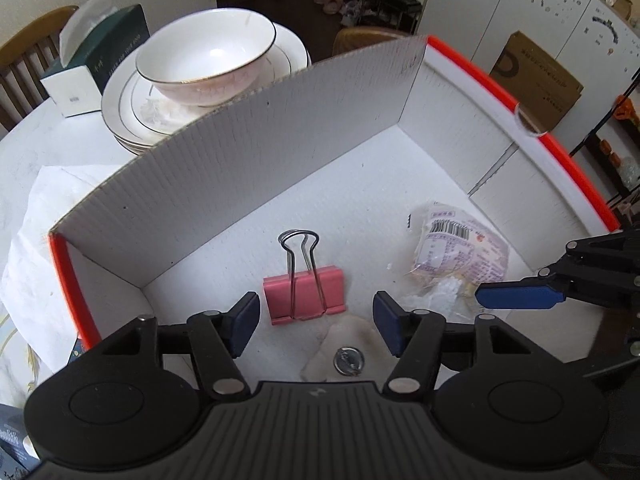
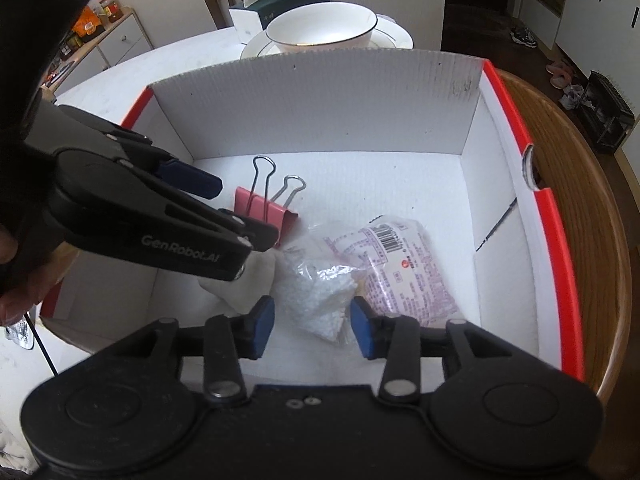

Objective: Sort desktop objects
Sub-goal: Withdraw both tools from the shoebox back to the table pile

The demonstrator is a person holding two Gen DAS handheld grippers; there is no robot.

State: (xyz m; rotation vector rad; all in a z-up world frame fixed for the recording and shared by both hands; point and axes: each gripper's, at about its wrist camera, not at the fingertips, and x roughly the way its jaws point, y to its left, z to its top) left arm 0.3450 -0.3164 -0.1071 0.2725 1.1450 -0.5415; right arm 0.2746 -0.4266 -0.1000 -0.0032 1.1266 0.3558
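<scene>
A white cardboard box with red rim [image 1: 480, 72] [image 2: 516, 112] holds a pink binder clip [image 1: 304, 296] [image 2: 268, 208], a printed snack packet [image 1: 464, 248] [image 2: 404, 264], a clear bag of white bits [image 2: 320, 292], a white cloth [image 1: 344, 344] and a small round metal piece [image 1: 349, 361]. My left gripper [image 1: 316, 324] is open and empty over the box, its pads either side of the clip's near end; it also shows in the right wrist view [image 2: 236, 212]. My right gripper [image 2: 312, 330] is open, straddling the clear bag. One of its fingers [image 1: 520, 296] shows at the right of the left wrist view.
Behind the box, a white bowl [image 1: 208, 56] [image 2: 320, 26] sits on stacked plates [image 1: 132, 120], with a green tissue box [image 1: 96, 56] [image 2: 280, 4] beside it. A wooden chair [image 2: 580, 208] stands right of the box. Crumpled white paper [image 1: 40, 216] lies left.
</scene>
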